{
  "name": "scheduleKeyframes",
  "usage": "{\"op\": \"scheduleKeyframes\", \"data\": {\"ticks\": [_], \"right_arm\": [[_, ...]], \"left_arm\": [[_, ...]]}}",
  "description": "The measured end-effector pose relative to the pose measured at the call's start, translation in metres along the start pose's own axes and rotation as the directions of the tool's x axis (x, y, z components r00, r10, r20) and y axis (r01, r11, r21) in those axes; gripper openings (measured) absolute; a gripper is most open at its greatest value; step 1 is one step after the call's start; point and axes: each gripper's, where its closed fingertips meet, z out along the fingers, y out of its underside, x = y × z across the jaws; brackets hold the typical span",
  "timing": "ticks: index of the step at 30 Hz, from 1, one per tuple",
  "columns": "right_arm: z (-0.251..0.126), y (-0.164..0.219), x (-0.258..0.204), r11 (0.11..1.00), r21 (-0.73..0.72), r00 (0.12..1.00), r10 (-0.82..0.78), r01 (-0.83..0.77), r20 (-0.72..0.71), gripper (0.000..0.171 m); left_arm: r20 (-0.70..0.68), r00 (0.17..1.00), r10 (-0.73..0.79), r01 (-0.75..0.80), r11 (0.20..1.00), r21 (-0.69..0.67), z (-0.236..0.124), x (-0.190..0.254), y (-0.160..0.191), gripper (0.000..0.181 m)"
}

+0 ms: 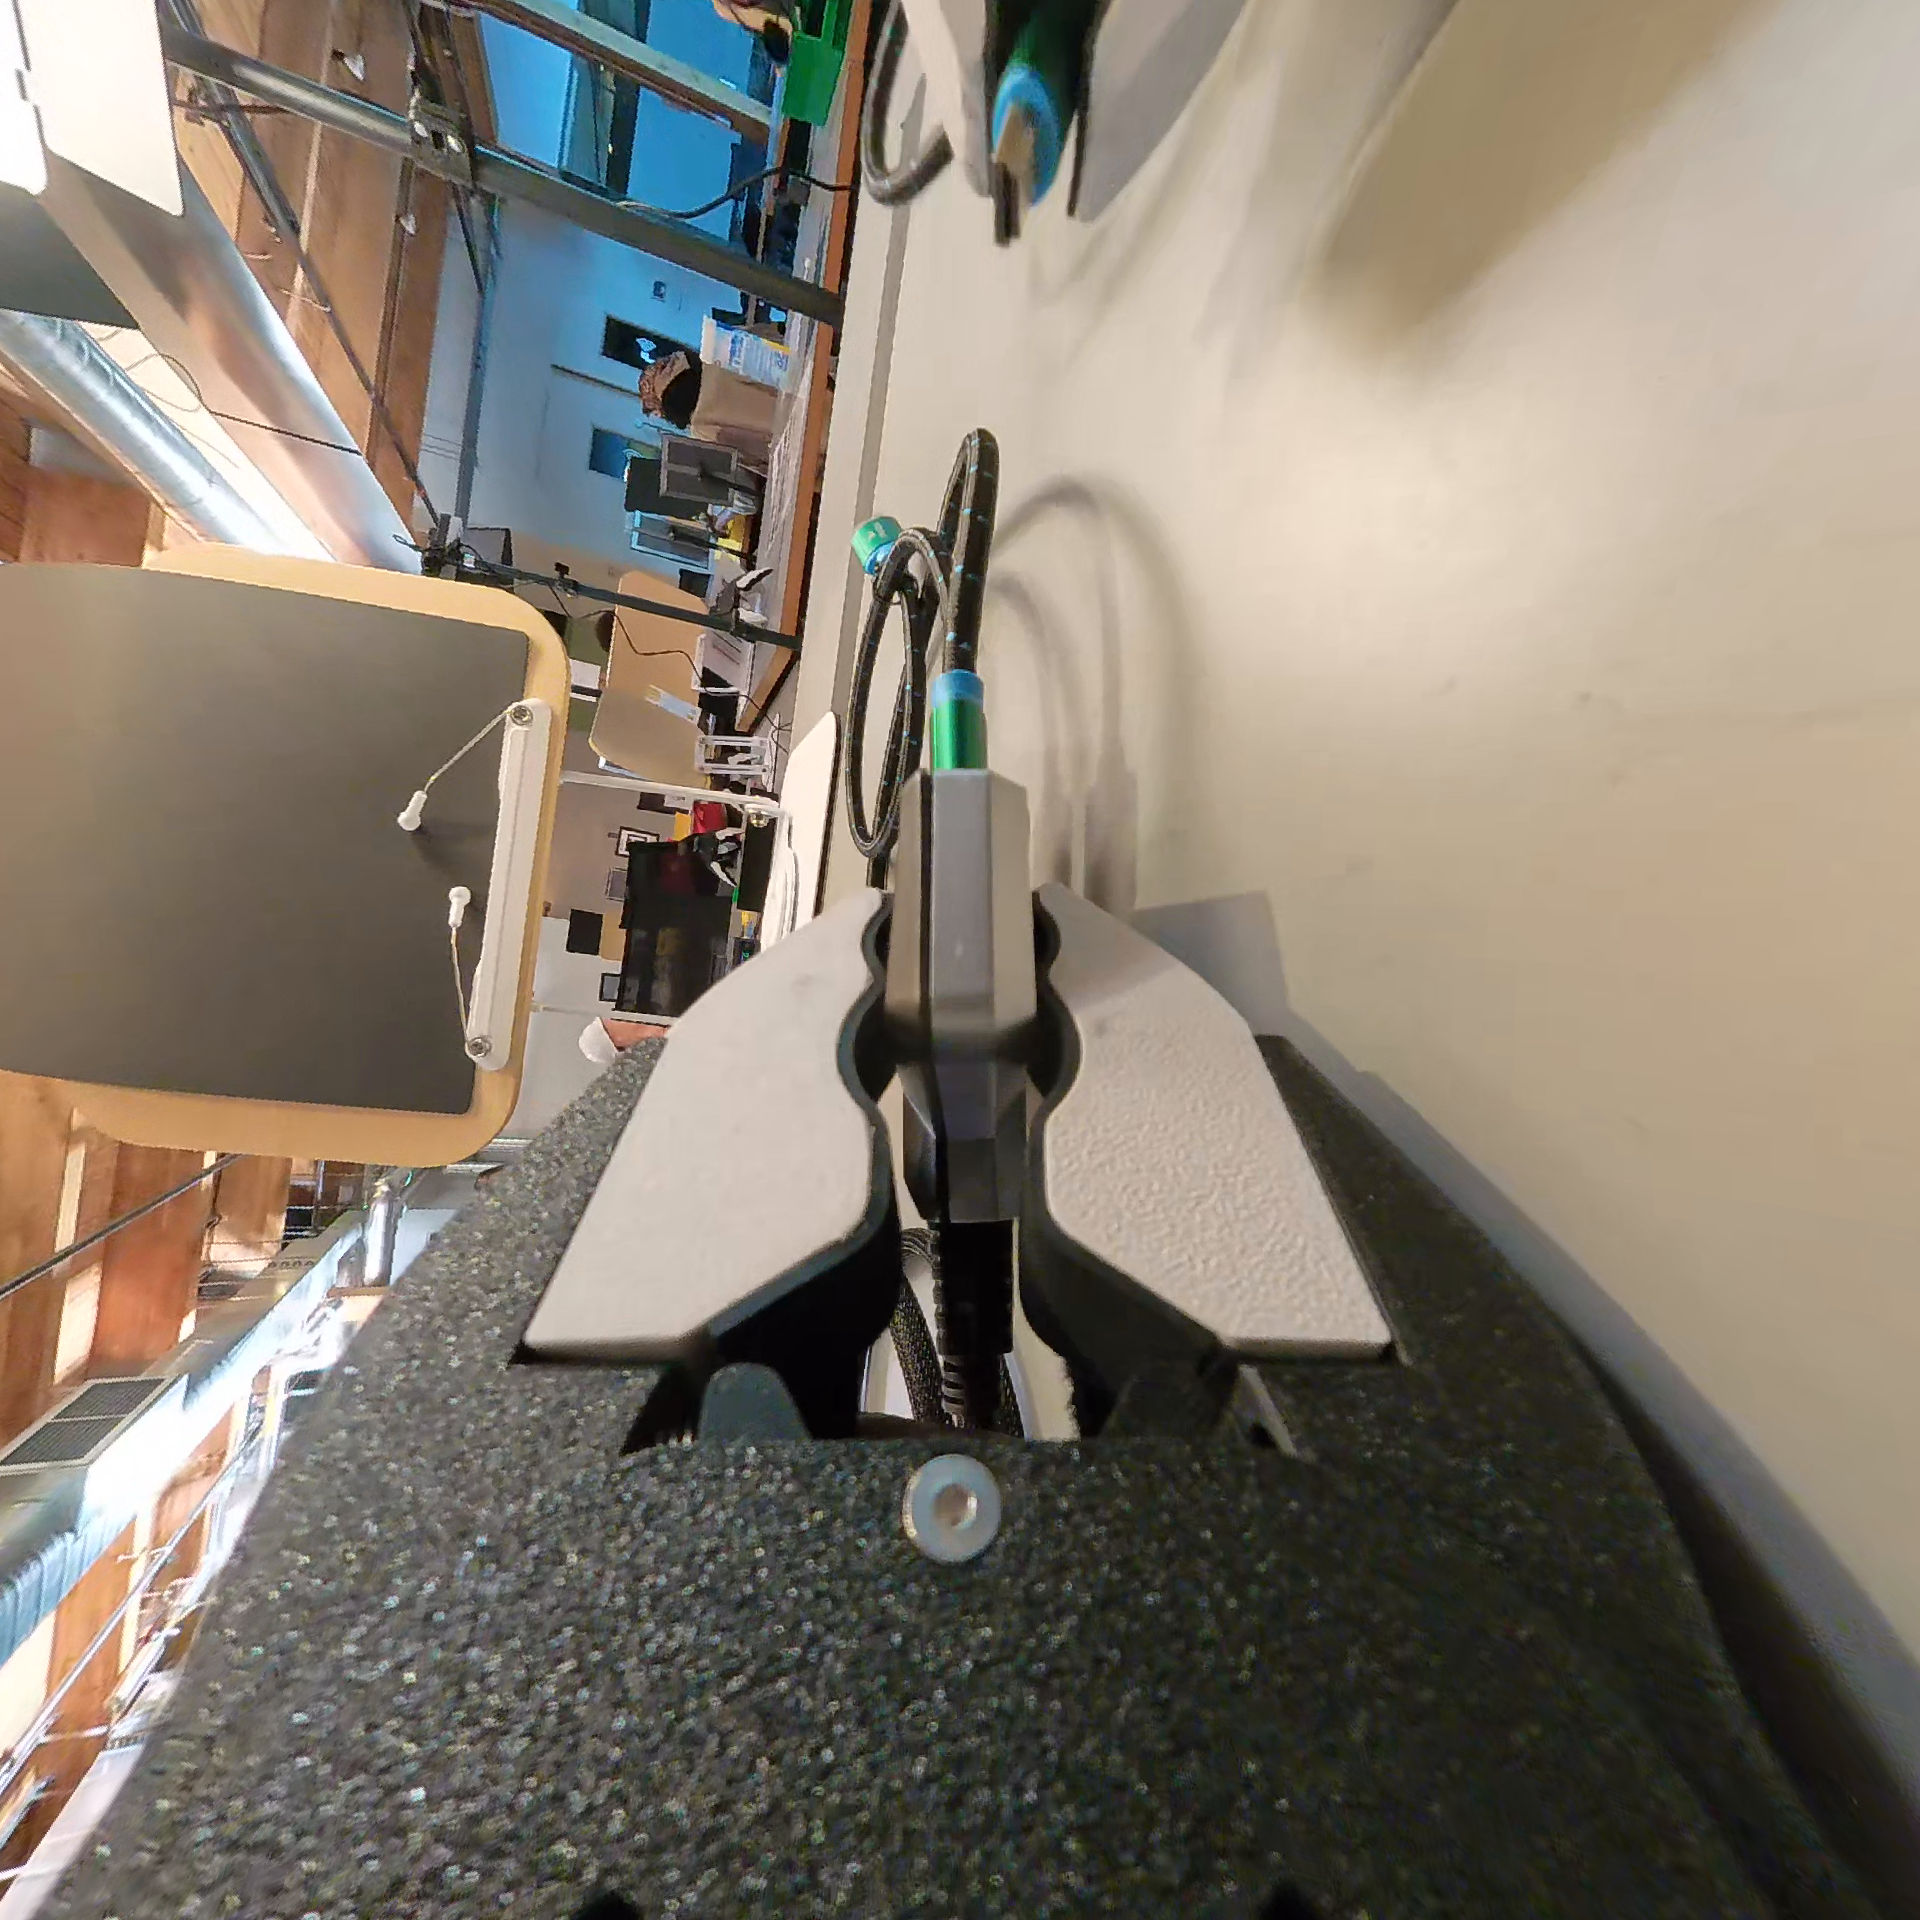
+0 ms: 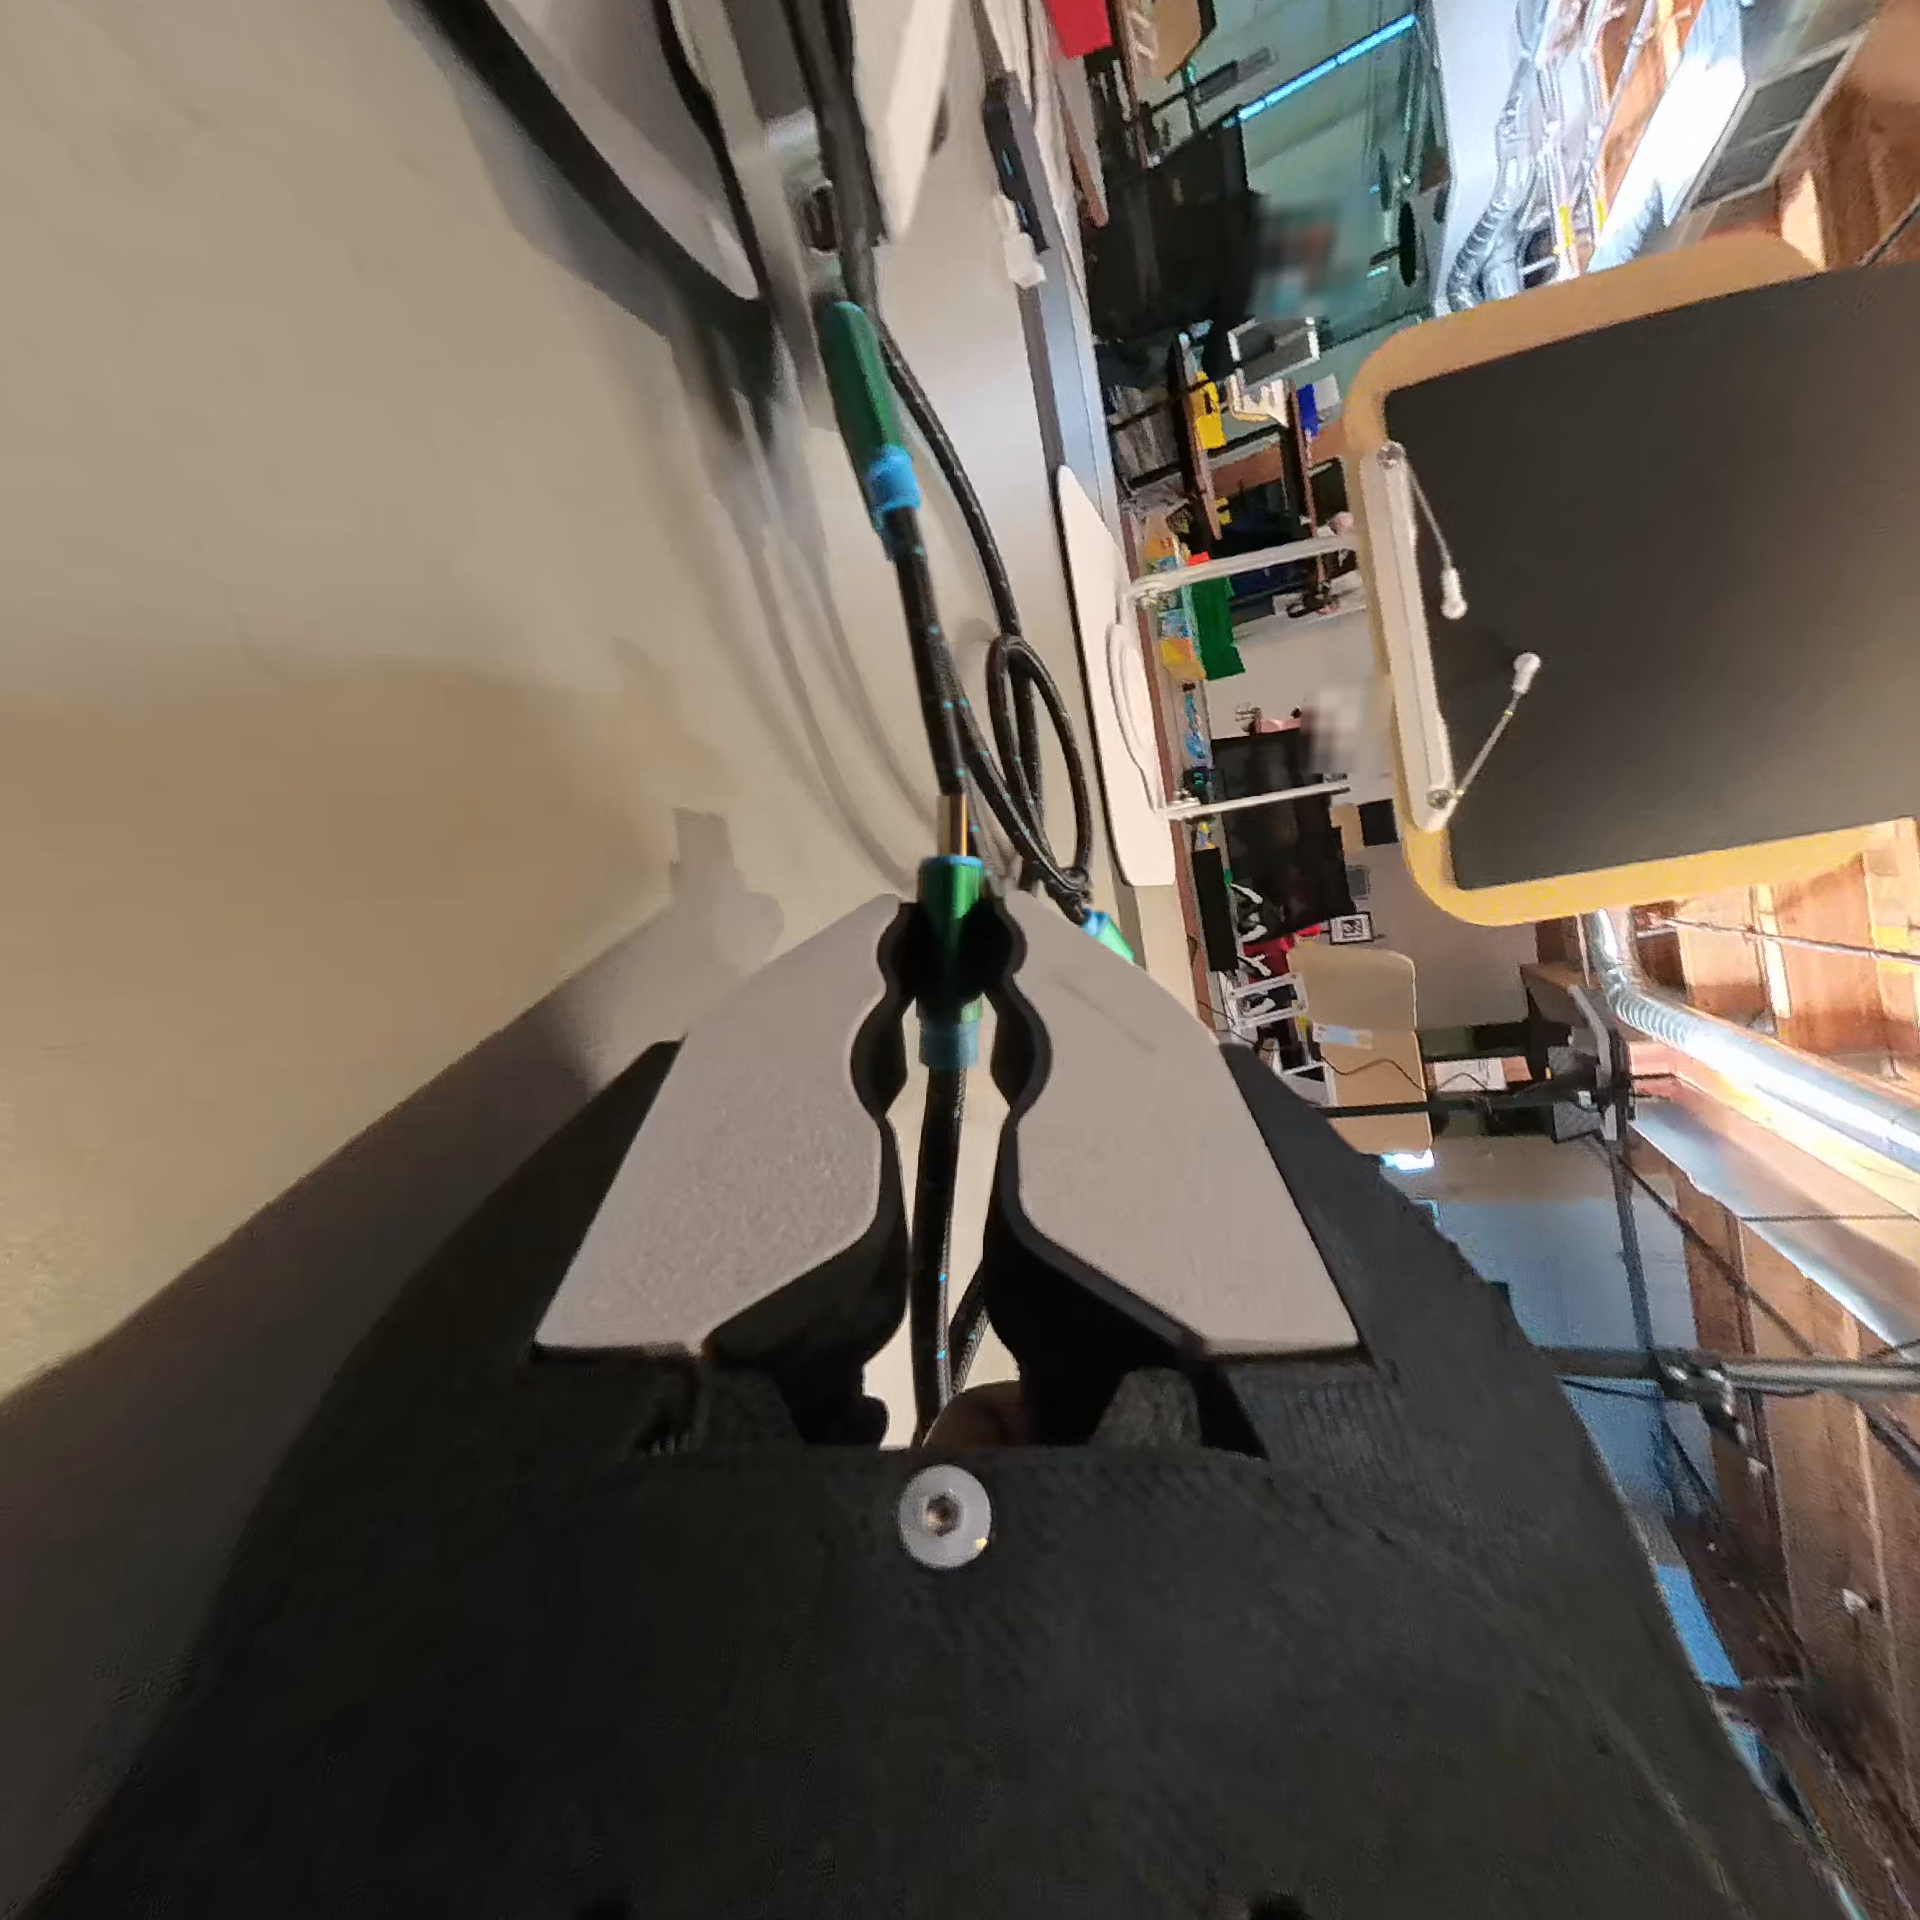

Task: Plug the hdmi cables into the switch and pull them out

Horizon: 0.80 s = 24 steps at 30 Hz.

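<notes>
My left gripper (image 1: 961, 920) is shut on the dark grey metal switch (image 1: 961, 873) and holds it over the cream table (image 1: 1455, 623). A green HDMI plug with a blue collar (image 1: 958, 727) sits in the switch's far end, and its black braided cable (image 1: 971, 540) loops away. My right gripper (image 2: 951, 920) is shut on another green plug (image 2: 948, 894), gold tip pointing forward. In the right wrist view the plugged-in green plug (image 2: 860, 395) lies ahead, by the blurred left gripper (image 2: 727, 156). The blurred right gripper (image 1: 1023, 114) shows in the left wrist view, apart from the switch.
A third green plug (image 1: 876, 540) lies loose on the table among cable loops; it also shows in the right wrist view (image 2: 1103, 935). A white stand (image 2: 1101, 675) sits at the table's far edge. A black panel with a wooden rim (image 1: 260, 831) stands beyond the table. There is about 12 cm between the tips of the two grippers.
</notes>
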Motion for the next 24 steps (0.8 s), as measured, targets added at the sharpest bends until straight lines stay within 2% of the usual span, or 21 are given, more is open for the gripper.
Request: {"op": "scheduleKeyframes", "data": {"ticks": [6, 9, 12, 14, 17, 21, 24], "right_arm": [[-0.031, -0.002, 0.04, 0.999, -0.023, 0.986, 0.024, -0.028, -0.163, 0.012], [-0.069, -0.003, 0.082, 0.997, -0.049, 0.954, 0.036, -0.052, -0.297, 0.012], [-0.115, 0.002, 0.126, 0.992, -0.128, 0.911, -0.046, -0.007, -0.409, 0.012], [-0.141, 0.023, 0.149, 0.975, -0.217, 0.902, -0.053, -0.046, -0.428, 0.012], [-0.168, 0.074, 0.16, 0.933, -0.295, 0.906, 0.066, -0.204, -0.419, 0.012], [-0.178, 0.15, 0.143, 0.808, -0.386, 0.872, 0.293, -0.445, -0.392, 0.013], [-0.179, 0.179, 0.132, 0.741, -0.423, 0.842, 0.368, -0.522, -0.394, 0.018]], "left_arm": [[-0.002, 1.0, -0.005, 0.005, 1.0, -0.002, -0.001, -0.001, 0.002, 0.023], [0.0, 1.0, -0.002, 0.002, 1.0, -0.006, -0.001, -0.001, 0.002, 0.023], [-0.003, 1.0, -0.002, 0.002, 1.0, -0.015, -0.002, -0.001, 0.003, 0.023], [-0.005, 1.0, -0.002, 0.001, 1.0, -0.026, -0.003, -0.001, 0.004, 0.023], [-0.012, 1.0, -0.007, 0.007, 0.999, -0.034, -0.006, 0.0, 0.004, 0.023], [-0.021, 1.0, -0.017, 0.016, 0.999, -0.037, -0.009, 0.001, 0.004, 0.023], [-0.02, 1.0, -0.013, 0.012, 0.999, -0.036, -0.009, 0.001, 0.004, 0.023]]}}
